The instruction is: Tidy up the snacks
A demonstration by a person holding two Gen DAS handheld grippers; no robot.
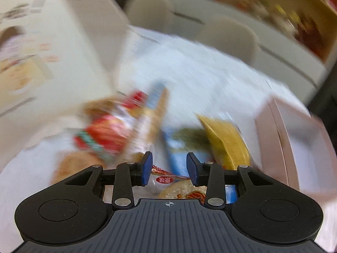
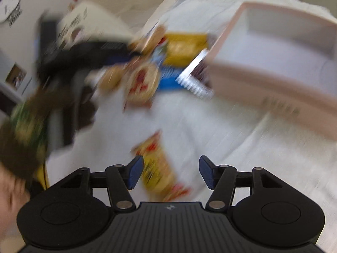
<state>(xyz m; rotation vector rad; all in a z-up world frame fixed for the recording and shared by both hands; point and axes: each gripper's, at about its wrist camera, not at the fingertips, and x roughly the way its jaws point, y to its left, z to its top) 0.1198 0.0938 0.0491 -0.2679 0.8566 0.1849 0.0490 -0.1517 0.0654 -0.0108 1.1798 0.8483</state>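
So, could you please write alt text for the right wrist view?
The open right gripper hovers over a yellow-and-red snack packet on a white tablecloth. Further off, blurred, a pile of snacks lies beside an open pink box.

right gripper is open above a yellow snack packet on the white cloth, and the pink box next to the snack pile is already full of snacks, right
Not quite. The pink box is empty: the right wrist view shows only its bare white inside. The rest stands: the right gripper is open above the yellow snack packet on the white cloth, and the box sits beside the snack pile.
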